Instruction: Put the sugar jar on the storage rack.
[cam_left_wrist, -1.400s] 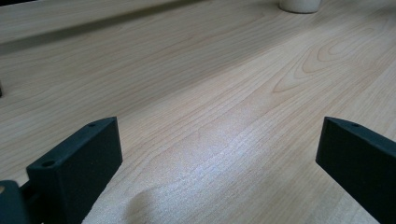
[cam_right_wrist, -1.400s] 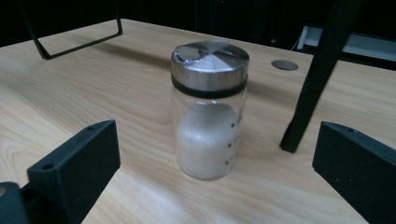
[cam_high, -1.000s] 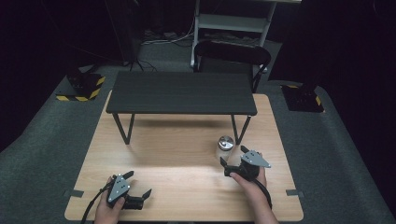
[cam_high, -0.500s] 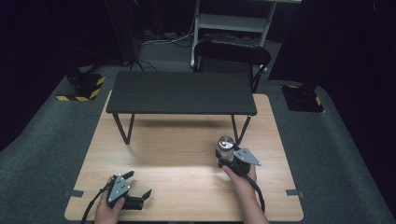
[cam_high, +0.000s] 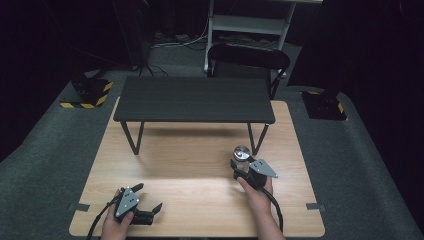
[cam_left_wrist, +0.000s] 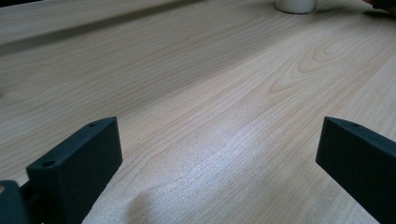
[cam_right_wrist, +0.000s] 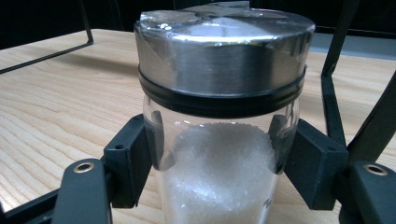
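One glass jar with a metal lid, half full of white grains, sits between the right gripper's jaws, which touch its sides; left gripper spread wide over the table.

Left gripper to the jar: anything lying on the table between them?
Nothing: in the left gripper view, only bare wooden tabletop runs from the left gripper to the jar.

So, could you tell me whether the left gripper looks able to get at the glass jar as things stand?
Probably not straight away: the right gripper already has its fingers on both sides of the glass jar. The left gripper sits open across bare tabletop, so its path is free.
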